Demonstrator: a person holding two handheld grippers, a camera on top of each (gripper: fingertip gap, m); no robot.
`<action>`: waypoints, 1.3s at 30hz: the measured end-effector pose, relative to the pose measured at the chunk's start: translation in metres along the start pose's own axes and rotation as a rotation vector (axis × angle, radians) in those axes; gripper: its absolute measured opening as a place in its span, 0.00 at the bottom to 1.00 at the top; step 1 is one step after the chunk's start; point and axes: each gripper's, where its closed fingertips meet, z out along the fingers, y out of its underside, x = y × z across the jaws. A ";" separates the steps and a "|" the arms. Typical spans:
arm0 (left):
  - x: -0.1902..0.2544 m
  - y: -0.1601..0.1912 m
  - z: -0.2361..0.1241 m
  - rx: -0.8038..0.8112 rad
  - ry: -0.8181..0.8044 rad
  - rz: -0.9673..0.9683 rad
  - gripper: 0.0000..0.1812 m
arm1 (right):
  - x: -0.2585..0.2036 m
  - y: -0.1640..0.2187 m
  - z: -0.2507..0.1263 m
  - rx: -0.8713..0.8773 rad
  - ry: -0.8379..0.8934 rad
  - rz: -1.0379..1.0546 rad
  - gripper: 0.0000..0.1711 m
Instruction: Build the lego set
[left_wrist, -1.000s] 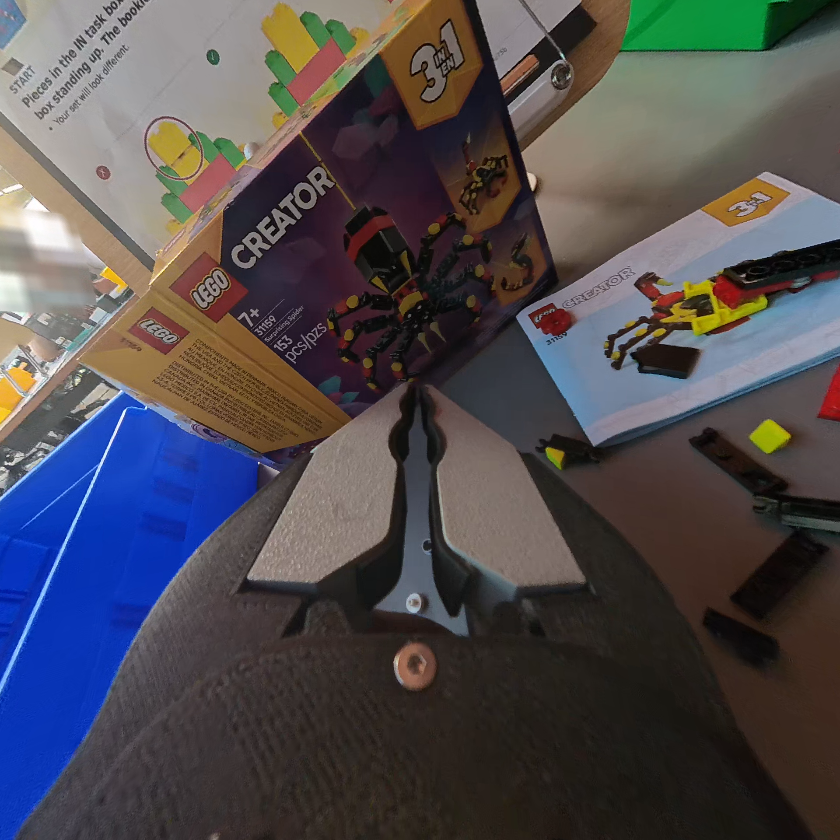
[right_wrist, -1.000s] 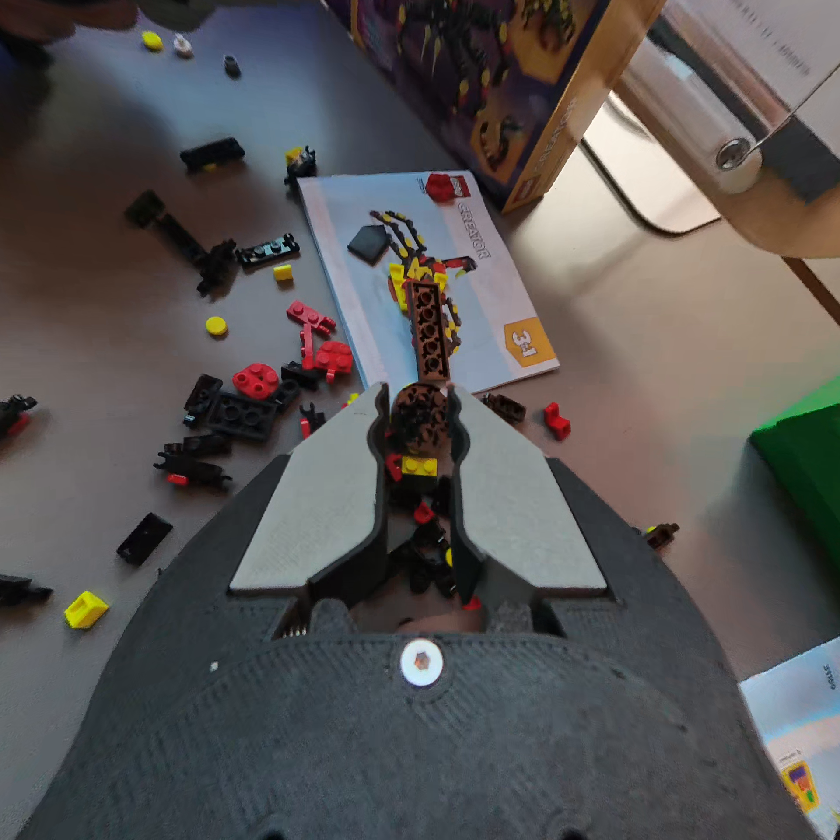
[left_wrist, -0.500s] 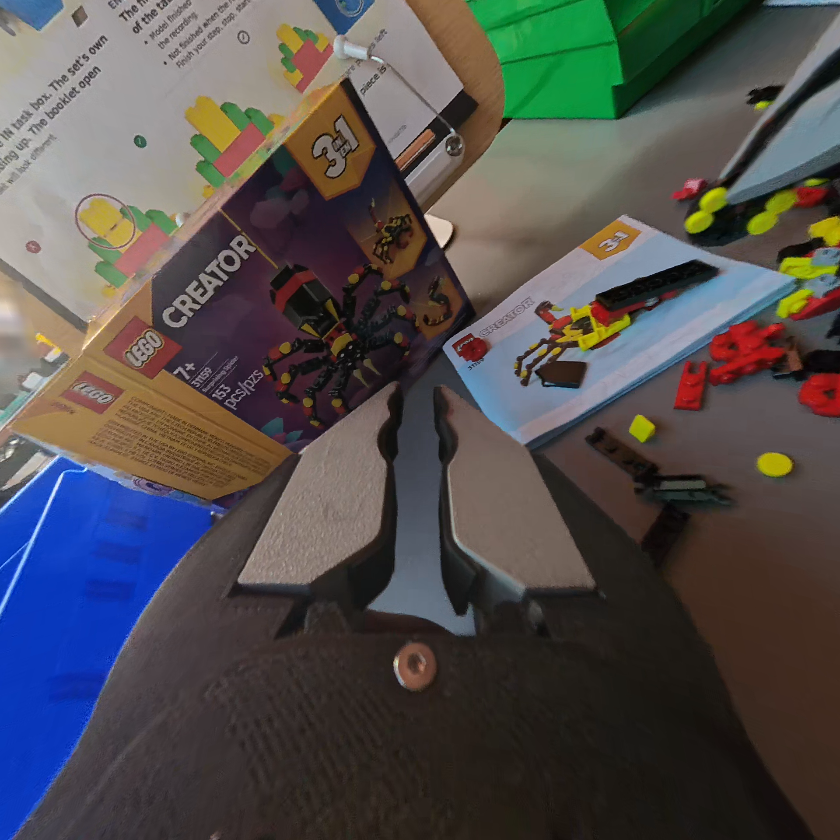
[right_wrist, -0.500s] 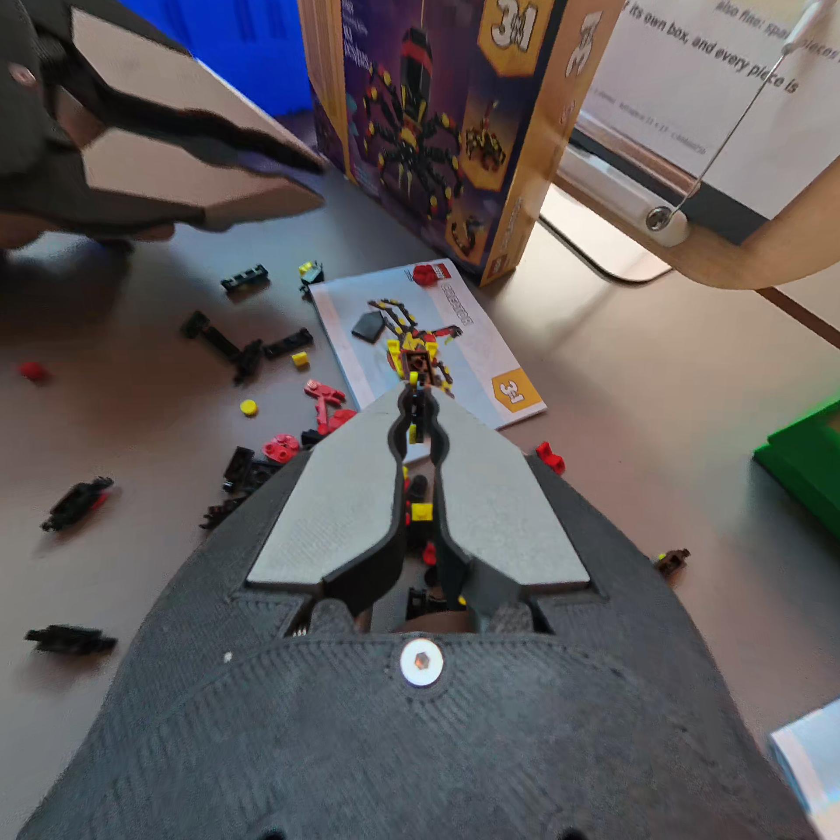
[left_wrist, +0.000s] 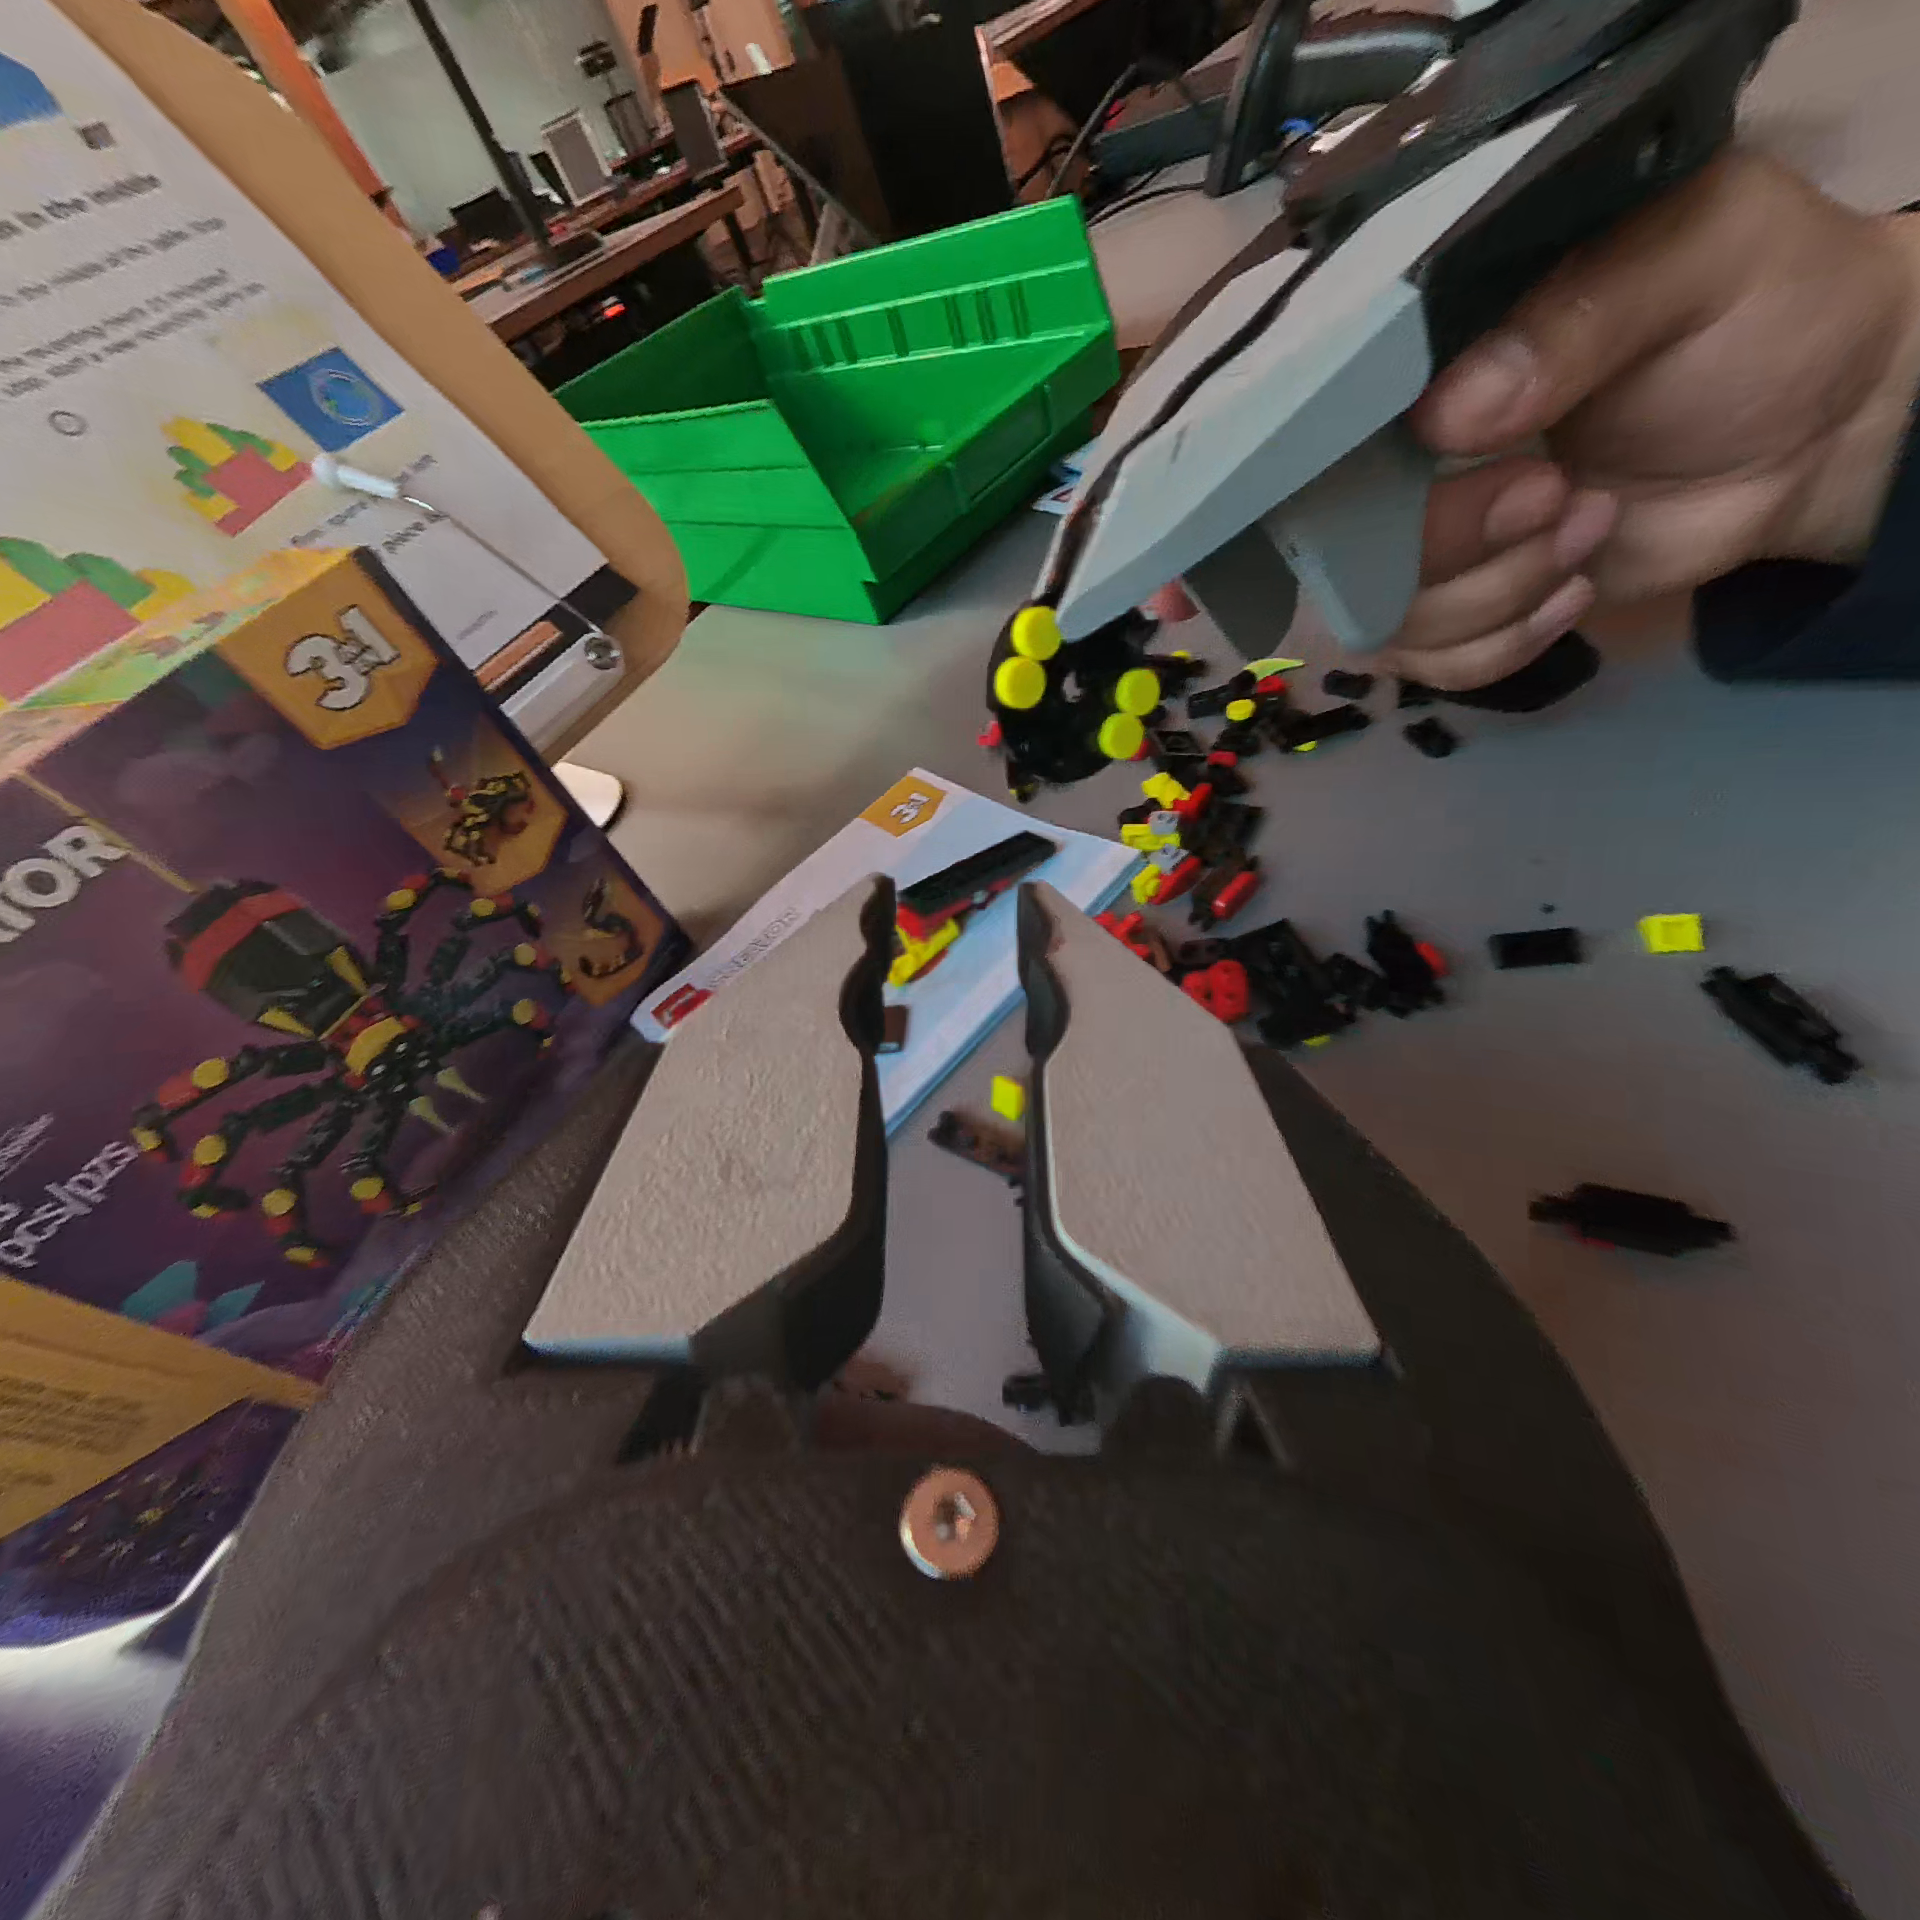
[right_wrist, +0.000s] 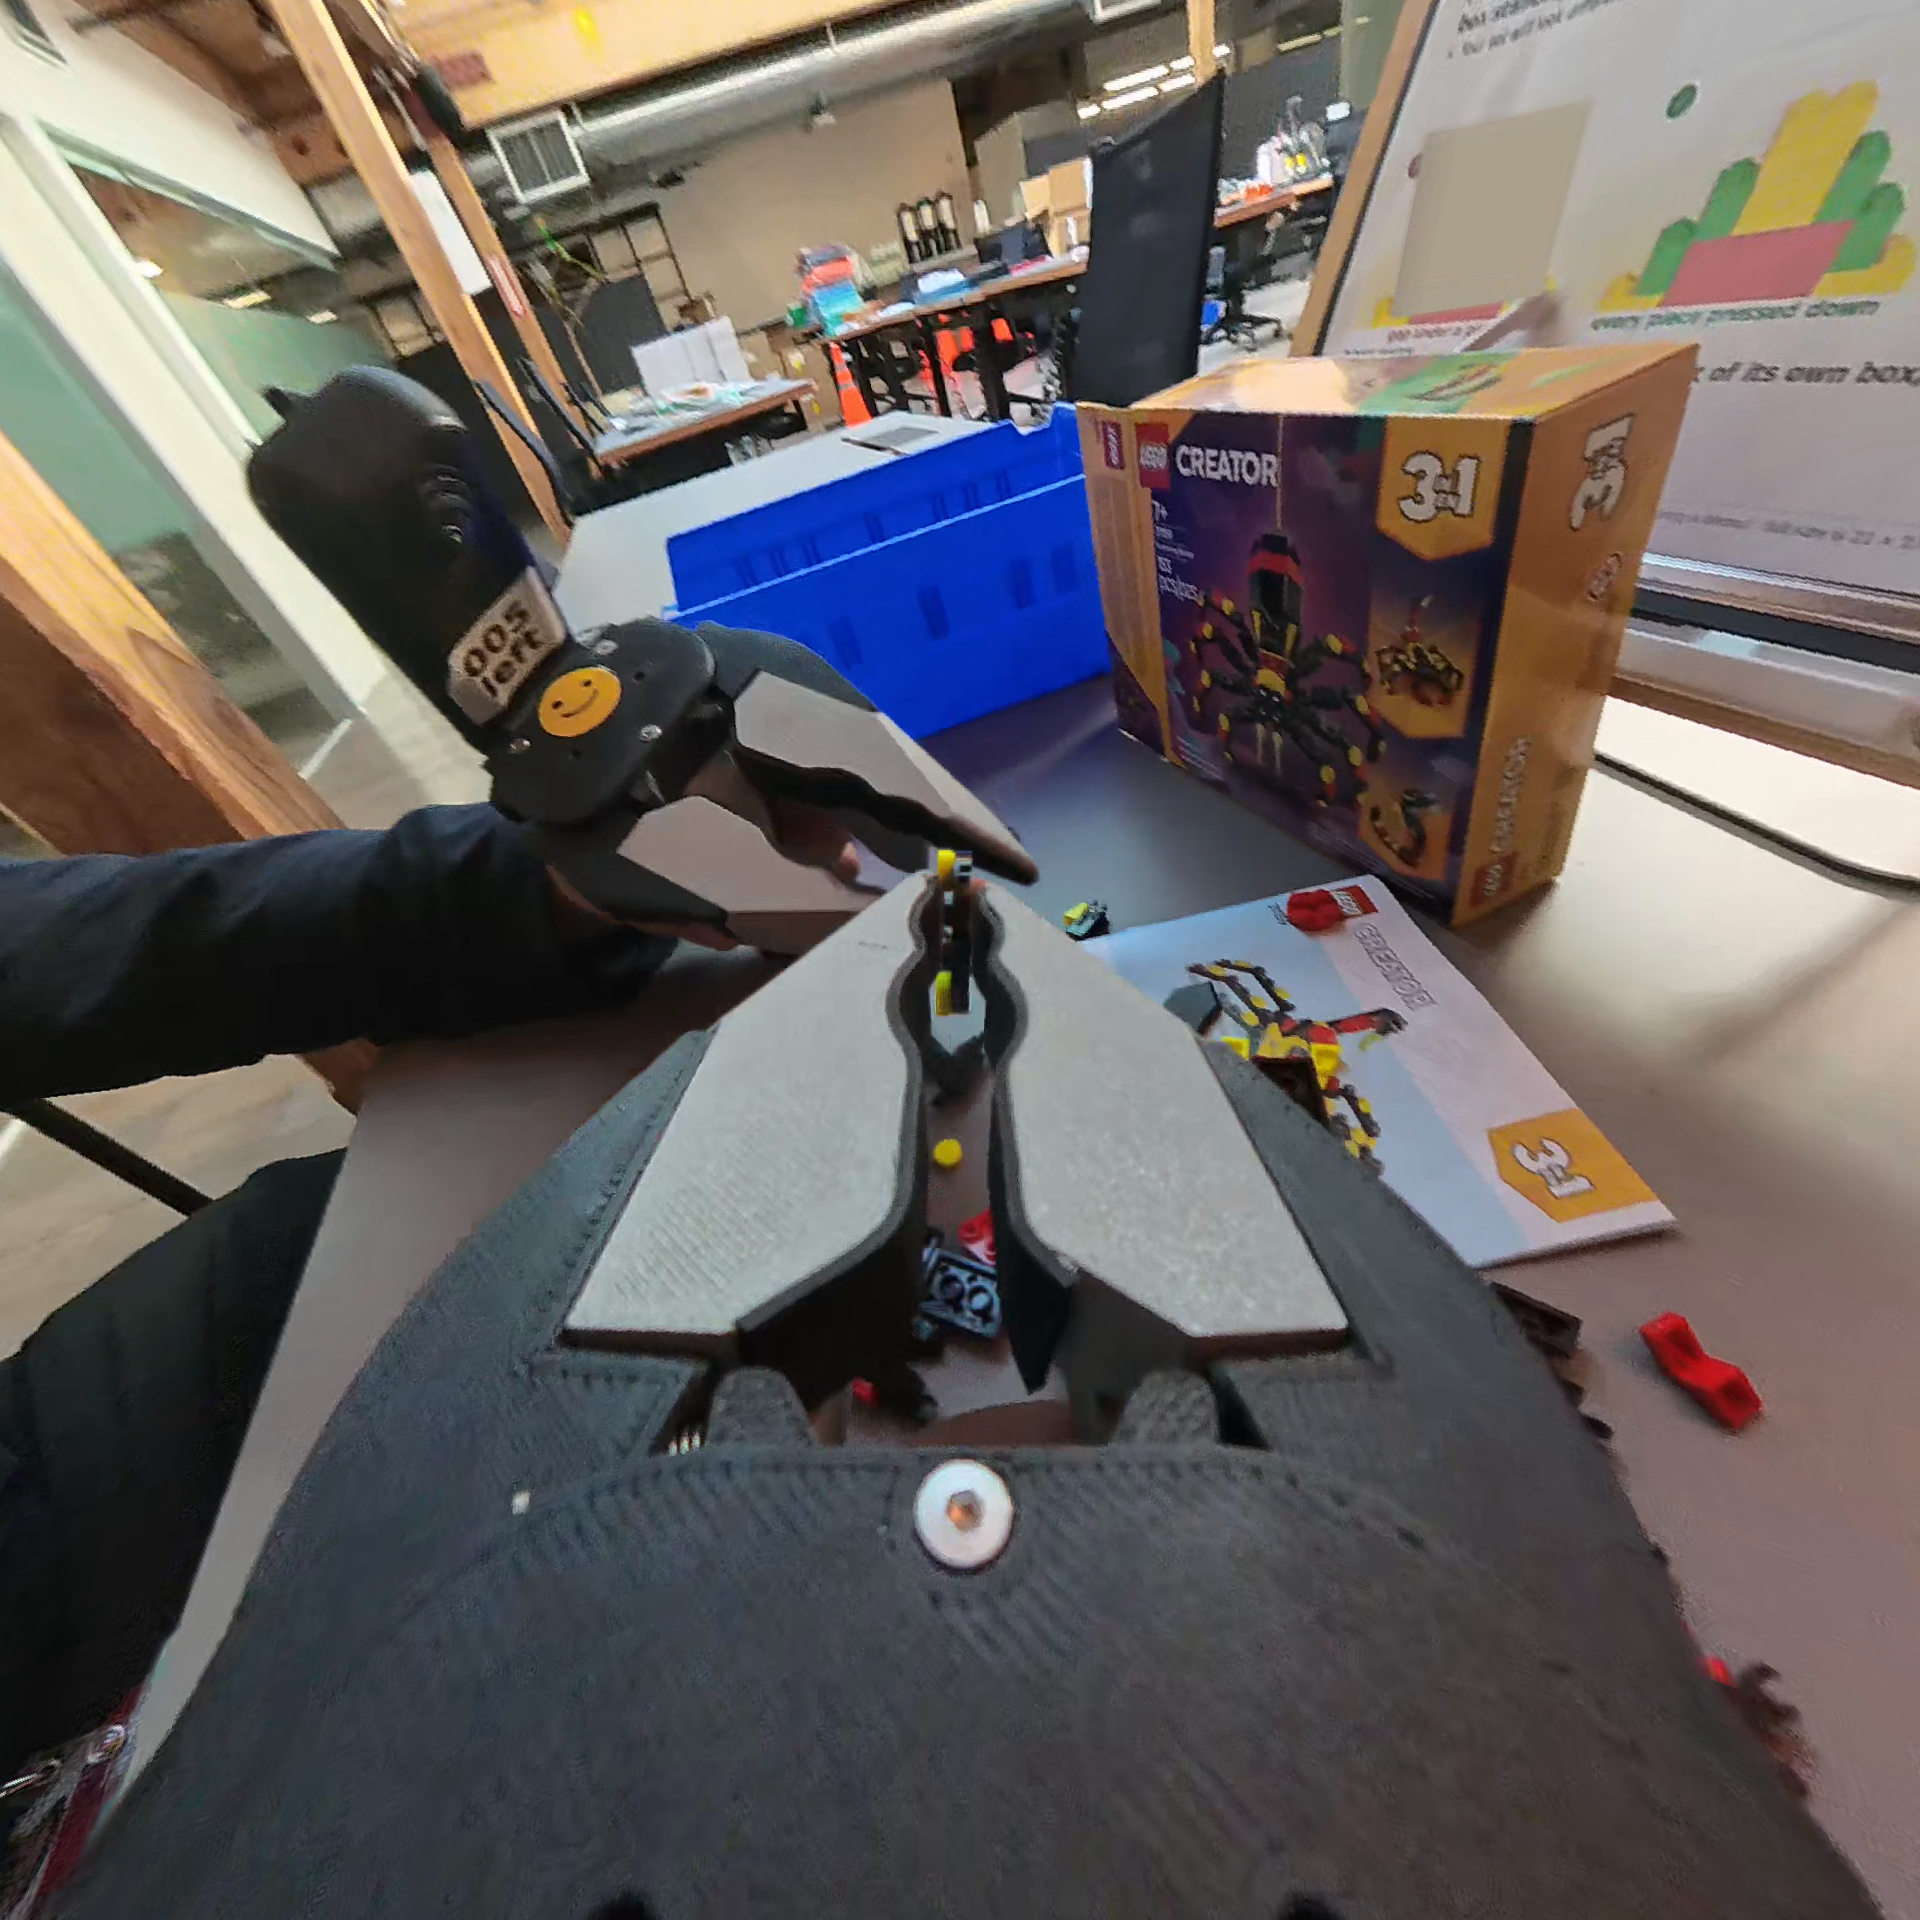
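My right gripper (right_wrist: 956, 894) is shut on a black lego assembly with yellow studs (right_wrist: 951, 935) and holds it above the table. In the left wrist view it (left_wrist: 1049, 613) hangs at the upper right in a hand, with the assembly (left_wrist: 1070, 691) at its tips. My left gripper (left_wrist: 954, 904) is open and empty, above the near edge of the instruction booklet (left_wrist: 966, 1003). Loose black, red and yellow pieces (left_wrist: 1247, 935) lie scattered on the grey table (left_wrist: 1558, 831) below the right gripper.
The purple and yellow set box (left_wrist: 312, 987) stands left of the booklet (right_wrist: 1455, 1101). A green bin (left_wrist: 883, 436) is at the back, a blue bin (right_wrist: 904, 592) behind the box. An instruction board on a stand (right_wrist: 1662, 208) rises behind the box. A red piece (right_wrist: 1704, 1371) lies apart. One gripper's finger ends stand about 5 centimetres off the other's.
My left gripper has opened and swung right, towards the pieces. My right gripper has lifted the assembly off the table and tilted up; the two grippers have come closer.
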 end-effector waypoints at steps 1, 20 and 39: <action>0.003 -0.001 0.000 0.005 0.018 -0.006 0.12 | -0.005 -0.001 0.000 0.008 -0.028 0.003 0.01; 0.029 -0.011 -0.004 0.050 0.203 -0.090 0.12 | -0.032 -0.012 0.000 0.082 -0.206 0.060 0.01; 0.030 -0.049 -0.027 0.261 0.372 -0.334 0.11 | -0.031 -0.009 0.002 0.076 -0.198 0.045 0.01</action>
